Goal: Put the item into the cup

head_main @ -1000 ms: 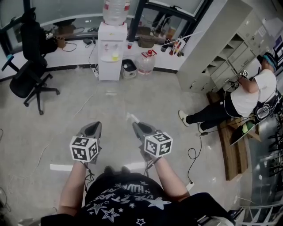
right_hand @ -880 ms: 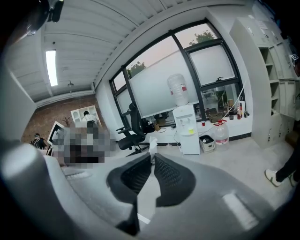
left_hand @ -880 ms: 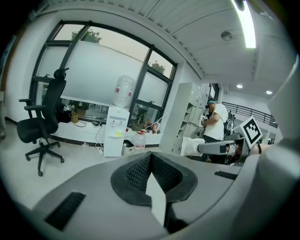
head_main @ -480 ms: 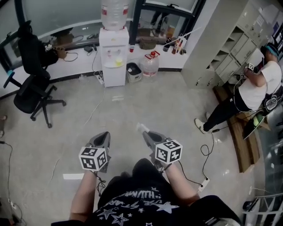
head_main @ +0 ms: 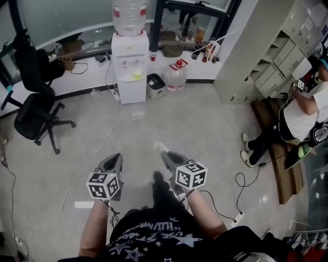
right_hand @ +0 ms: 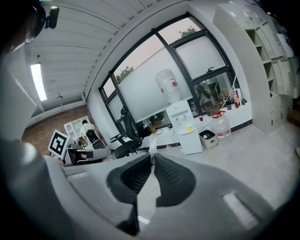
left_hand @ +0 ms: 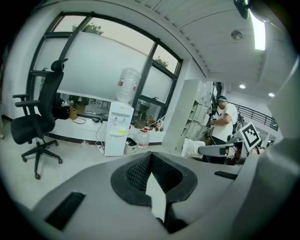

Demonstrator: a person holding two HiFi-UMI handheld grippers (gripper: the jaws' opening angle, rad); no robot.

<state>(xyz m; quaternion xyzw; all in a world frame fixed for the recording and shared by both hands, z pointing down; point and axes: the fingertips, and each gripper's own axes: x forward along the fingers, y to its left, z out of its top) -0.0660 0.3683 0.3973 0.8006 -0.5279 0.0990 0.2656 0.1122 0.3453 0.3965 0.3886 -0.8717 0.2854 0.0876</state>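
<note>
Barely shifted from half a second ago, the white item [head_main: 159,147] (small, crumpled-looking) stays pinched at the closed tips of the right gripper [head_main: 163,152], above bare floor [head_main: 205,123]. On the left gripper [head_main: 115,155], the jaws meet on nothing. Open floor runs ahead to a water dispenser [head_main: 131,66], bottle [head_main: 132,13] on top.

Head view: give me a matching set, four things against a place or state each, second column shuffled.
1. black swivel office chair
2. white water dispenser
3. left gripper
4. right gripper

A. shut on a small white item
B. far left of the view
C. upper centre of the view
D. shut, nothing between the jaws

Pairs: 1-B, 2-C, 3-D, 4-A
</note>
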